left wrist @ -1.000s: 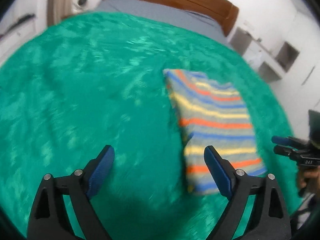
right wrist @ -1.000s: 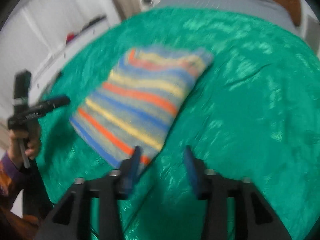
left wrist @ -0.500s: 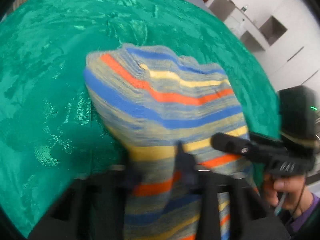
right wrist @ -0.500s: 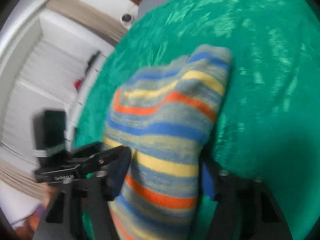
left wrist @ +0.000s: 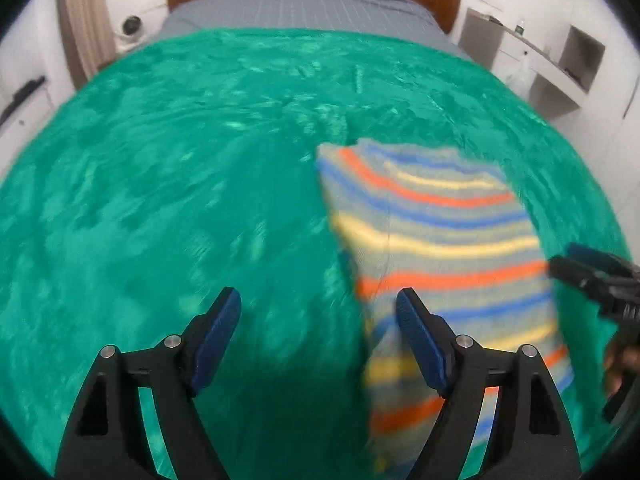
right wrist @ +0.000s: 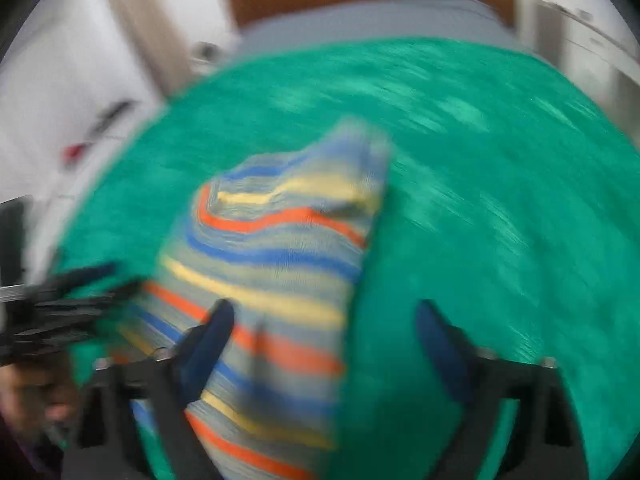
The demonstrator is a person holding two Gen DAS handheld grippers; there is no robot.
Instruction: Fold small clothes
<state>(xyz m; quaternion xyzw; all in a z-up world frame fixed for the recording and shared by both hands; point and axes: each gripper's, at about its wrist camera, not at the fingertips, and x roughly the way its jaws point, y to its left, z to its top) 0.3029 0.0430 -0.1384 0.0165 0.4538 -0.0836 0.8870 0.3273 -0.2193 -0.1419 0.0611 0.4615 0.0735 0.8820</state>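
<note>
both tongs, left (left wrist: 318, 322) and right (right wrist: 324, 332), gape empty; the knit (left wrist: 436, 240) looks soft, floppy: pinch its near corners

Both grippers let go since 0.5 s ago: left gripper (left wrist: 318, 330) was clamped on the striped knit garment (left wrist: 440, 248), now jaws wide, pulled back. Right gripper (right wrist: 324, 336) also spread. Garment dropped back flat on the green blanket (left wrist: 160, 200), folded.
</note>
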